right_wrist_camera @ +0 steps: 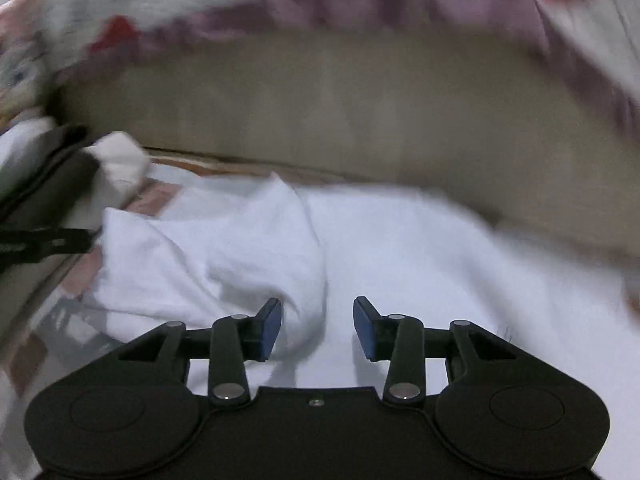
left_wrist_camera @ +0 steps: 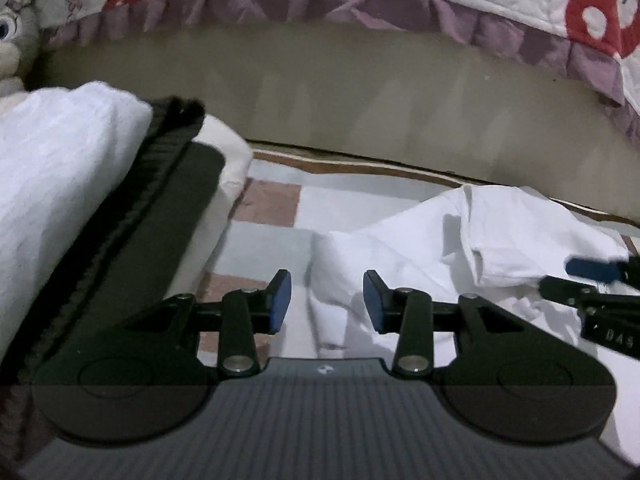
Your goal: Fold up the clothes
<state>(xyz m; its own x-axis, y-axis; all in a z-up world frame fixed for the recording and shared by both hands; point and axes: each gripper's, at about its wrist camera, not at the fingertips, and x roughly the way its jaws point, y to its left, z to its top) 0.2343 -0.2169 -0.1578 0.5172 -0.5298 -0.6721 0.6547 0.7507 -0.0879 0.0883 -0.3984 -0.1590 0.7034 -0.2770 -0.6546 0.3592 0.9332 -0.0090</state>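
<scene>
A crumpled white garment lies on a checked sheet, and it fills the middle of the right wrist view. My left gripper hovers open over the garment's left edge, with no cloth pinched between its blue pads. My right gripper is open too, above a raised fold of the same garment. It also shows at the right edge of the left wrist view, over the cloth. One black finger of the left gripper pokes in at the left of the right wrist view.
A stack of folded clothes sits at the left: white, black and cream. Behind runs a beige mattress side under a quilt with a purple frill. A plush toy is at the far left.
</scene>
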